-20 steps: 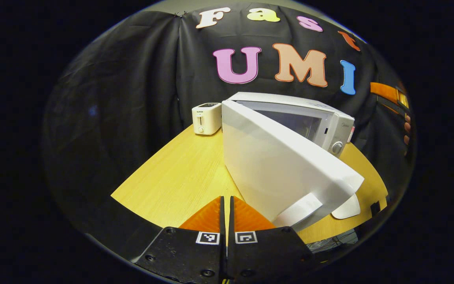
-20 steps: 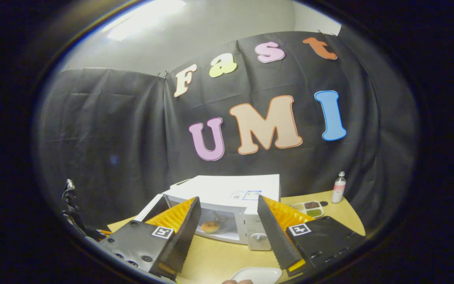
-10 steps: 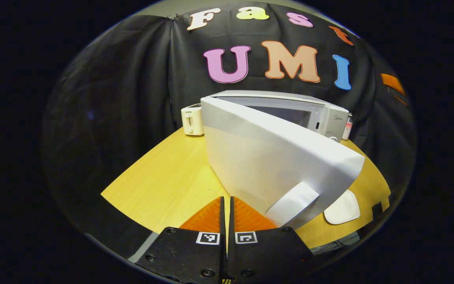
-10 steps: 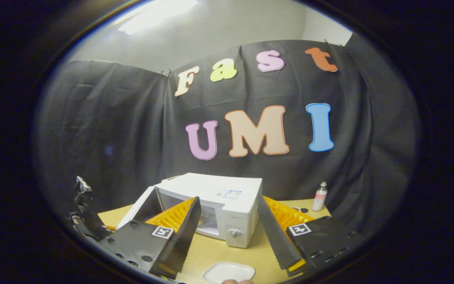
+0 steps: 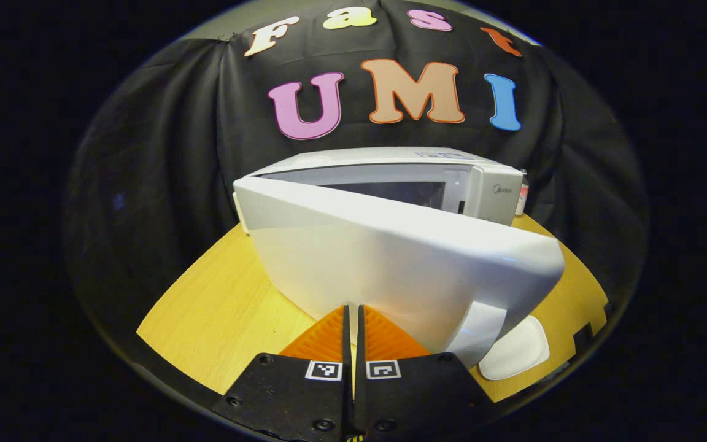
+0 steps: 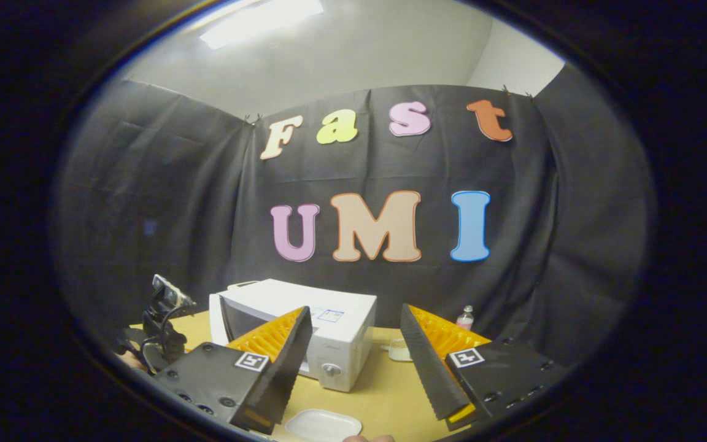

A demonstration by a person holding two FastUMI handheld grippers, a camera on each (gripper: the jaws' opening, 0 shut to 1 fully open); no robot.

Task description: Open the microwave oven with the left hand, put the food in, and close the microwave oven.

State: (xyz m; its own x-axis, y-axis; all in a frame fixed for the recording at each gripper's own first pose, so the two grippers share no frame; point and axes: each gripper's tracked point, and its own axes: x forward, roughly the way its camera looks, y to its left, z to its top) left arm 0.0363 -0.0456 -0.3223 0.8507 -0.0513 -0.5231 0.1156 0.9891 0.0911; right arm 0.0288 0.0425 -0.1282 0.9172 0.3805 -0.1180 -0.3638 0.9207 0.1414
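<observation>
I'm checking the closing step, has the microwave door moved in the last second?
Yes. In the left gripper view the door has swung toward the microwave body, narrowing the gap, though it is not yet shut. The left gripper pushes it, fingers together.

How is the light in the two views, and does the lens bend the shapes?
Left gripper view: the microwave door is brightly lit and bulges from fisheye distortion; the table edge curves. Right gripper view: a ceiling light glares at the top, the microwave sits small and dim, and the open right gripper is sharp.
</observation>
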